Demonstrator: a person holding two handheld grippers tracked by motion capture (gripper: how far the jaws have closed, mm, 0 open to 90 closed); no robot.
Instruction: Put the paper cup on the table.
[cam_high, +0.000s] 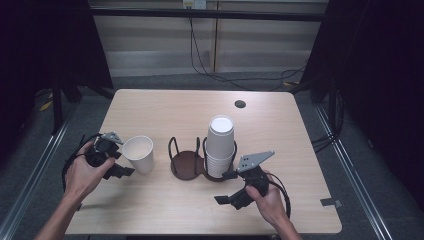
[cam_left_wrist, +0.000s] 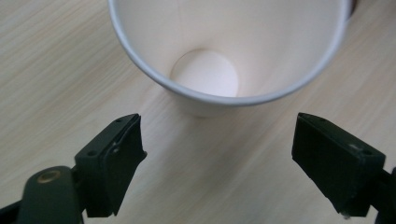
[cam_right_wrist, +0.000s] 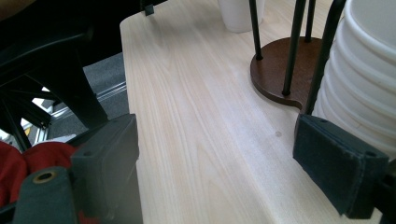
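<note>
Unprinted white paper cup stands ahead of the left gripper, jaws spread, pinching nothing

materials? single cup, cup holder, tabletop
Single cup: looks like paper, matte white, rolled rim and a faint side seam inside. Cup holder: dark brown base, probably wood, glossy, with thin black rods, likely metal. Tabletop: pale wood-grain surface, smooth, possibly laminate.

The cup and the stack are white, the holder dark brown, the table pale wood-grained.
</note>
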